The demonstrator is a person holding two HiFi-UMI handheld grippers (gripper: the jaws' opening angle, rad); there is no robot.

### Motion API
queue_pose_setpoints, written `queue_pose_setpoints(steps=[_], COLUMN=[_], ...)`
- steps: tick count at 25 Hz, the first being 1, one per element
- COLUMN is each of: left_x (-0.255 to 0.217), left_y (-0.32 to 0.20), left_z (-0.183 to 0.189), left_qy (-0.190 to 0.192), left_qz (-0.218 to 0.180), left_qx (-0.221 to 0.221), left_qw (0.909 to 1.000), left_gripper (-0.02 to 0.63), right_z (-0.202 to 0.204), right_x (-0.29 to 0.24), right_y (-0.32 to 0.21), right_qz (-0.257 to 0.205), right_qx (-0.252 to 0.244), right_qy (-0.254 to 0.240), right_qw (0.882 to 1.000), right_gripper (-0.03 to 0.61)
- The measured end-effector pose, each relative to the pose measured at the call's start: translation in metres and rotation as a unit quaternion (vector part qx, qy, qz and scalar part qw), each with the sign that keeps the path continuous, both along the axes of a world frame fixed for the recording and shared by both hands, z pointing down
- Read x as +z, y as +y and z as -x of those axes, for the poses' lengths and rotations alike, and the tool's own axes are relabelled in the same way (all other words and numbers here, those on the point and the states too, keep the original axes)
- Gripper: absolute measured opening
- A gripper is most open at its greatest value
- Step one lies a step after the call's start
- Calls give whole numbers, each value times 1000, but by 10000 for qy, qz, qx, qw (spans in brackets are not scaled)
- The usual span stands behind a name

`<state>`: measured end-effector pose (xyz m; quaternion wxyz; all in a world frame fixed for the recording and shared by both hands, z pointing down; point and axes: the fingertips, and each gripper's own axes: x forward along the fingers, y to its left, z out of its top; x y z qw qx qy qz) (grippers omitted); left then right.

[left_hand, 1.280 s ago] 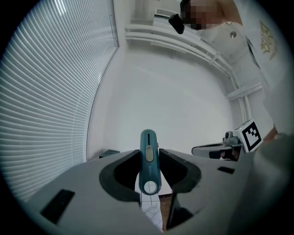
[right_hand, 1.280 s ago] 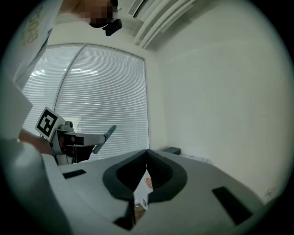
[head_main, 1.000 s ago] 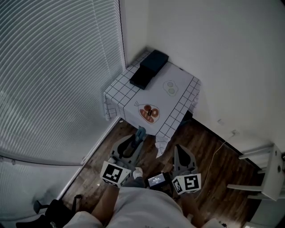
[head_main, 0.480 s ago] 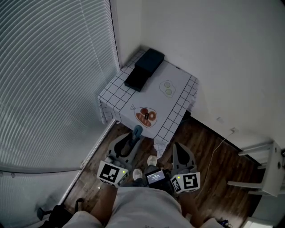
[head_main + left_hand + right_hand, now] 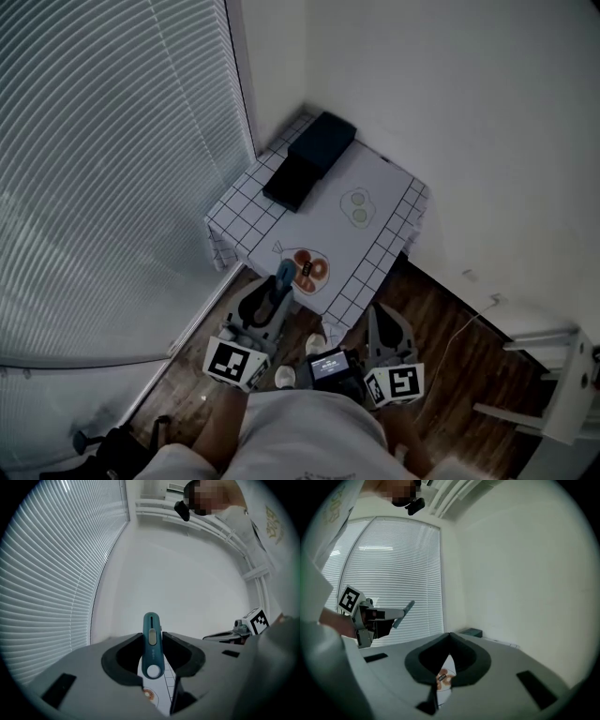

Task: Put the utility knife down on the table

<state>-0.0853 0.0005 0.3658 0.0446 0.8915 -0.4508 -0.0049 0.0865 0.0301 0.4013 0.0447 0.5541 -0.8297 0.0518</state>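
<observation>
The left tongs (image 5: 282,287) were clamped on the teal utility knife (image 5: 151,643), which stood up between the jaws with its slider facing the left gripper view. The right tongs (image 5: 449,635) were closed with nothing between them. Both were held low in front of the person's white shirt (image 5: 309,436), above the wood floor (image 5: 450,366). From the head view, the knife was in the air at the near edge of the counter (image 5: 375,202), not resting on it. A grid-edged cloth (image 5: 246,192) with an orange print (image 5: 308,268) covered the counter. Two dark boxes (image 5: 309,159) lay at its far corner, beside the window blind (image 5: 103,150).
</observation>
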Motion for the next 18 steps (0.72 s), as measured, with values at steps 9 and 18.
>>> queue_pose_setpoints(steps=[9,18], left_x=[7,5], left_y=[-45,-67], left_z=[-24,-32], left_qy=[-138,-225], left_qz=[138,160], left_qx=[-154,-142], left_qw=[9997,9995], left_gripper=[138,138], right_z=[-28,-43], right_x=[6,13], right_y=[-52,-71], right_qz=[112,162], right_qx=[69,153], right_qy=[-450,-432], right_qw=[9989,9988], right_gripper=[8,8])
